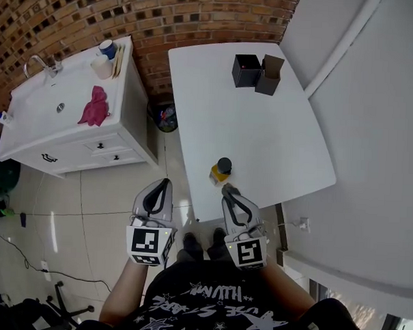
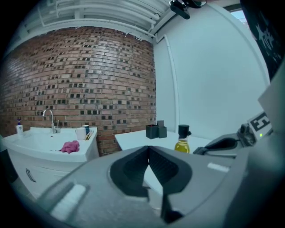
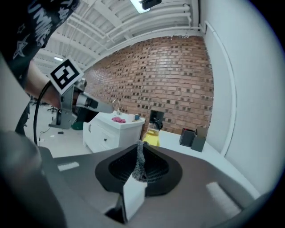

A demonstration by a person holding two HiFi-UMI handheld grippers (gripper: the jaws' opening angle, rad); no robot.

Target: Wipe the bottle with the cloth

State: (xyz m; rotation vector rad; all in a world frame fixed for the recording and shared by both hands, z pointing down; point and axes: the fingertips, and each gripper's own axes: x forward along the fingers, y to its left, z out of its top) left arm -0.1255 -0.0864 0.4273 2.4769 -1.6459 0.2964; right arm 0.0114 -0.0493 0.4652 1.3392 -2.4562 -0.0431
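- A bottle (image 1: 222, 170) of yellow liquid stands upright near the front left edge of a white table (image 1: 262, 136). Its long axis runs straight up and its black cap is on top.
- In the left gripper view, a small spout sticks out from the cap toward the right of the picture.
- The pink cloth (image 1: 94, 107) lies crumpled on the white sink counter (image 1: 30, 129), just right of the basin's drain. It is well apart from the bottle, across a strip of tiled floor.
- The left gripper (image 1: 166, 183) hangs over the floor between counter and table, aimed toward the brick wall (image 1: 97, 12). Its jaws are pressed together at the tips and hold nothing.
- The right gripper (image 1: 227, 190) sits at the table's near edge, just short of the bottle and not touching it. Its own view shows the bottle straight beyond the jaw tips.
- That gripper's jaws are also closed together. Only a ribbed grey strip shows along the seam, and I cannot tell whether it is padding or something pinched there.
- Two dark boxes (image 1: 247, 70) stand side by side at the table's far end.
- A faucet (image 1: 40, 63) and cups (image 1: 103, 64) line the back of the counter.
- A bin (image 1: 166, 117) stands on the floor against the wall, between the counter and the table.
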